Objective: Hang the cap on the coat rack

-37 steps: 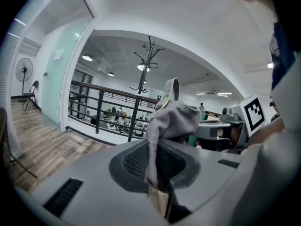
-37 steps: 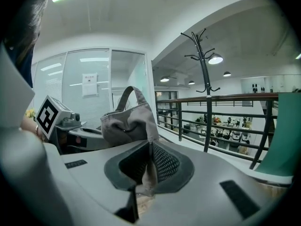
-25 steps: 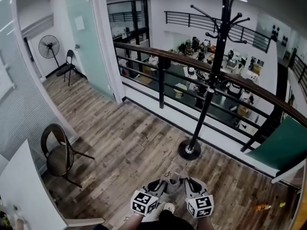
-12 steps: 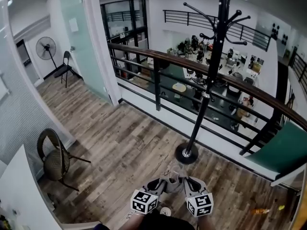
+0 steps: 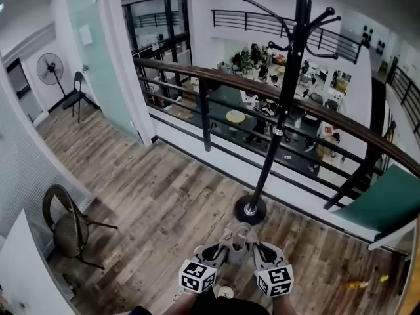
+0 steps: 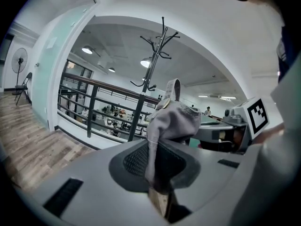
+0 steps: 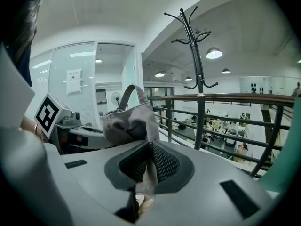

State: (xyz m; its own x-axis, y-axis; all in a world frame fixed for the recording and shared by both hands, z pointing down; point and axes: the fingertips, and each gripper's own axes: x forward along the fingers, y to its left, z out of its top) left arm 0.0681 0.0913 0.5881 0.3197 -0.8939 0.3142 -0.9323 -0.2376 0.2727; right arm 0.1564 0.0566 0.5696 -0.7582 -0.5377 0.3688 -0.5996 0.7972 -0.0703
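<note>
A grey cap hangs between my two grippers, low in the head view. My left gripper is shut on the cap's fabric. My right gripper is shut on the other side of the cap, whose strap loop stands up. The black coat rack stands just ahead on its round base, its hooks high above. The rack also shows in the left gripper view and the right gripper view.
A black railing with a brown handrail runs behind the rack, with an office floor below it. A wicker chair stands at the left. A green panel is at the right. A fan and a folding chair stand far left.
The view has moved forward: the coat rack and railing have come nearer and shifted slightly left. Both grippers keep the cap in the same place in view.
</note>
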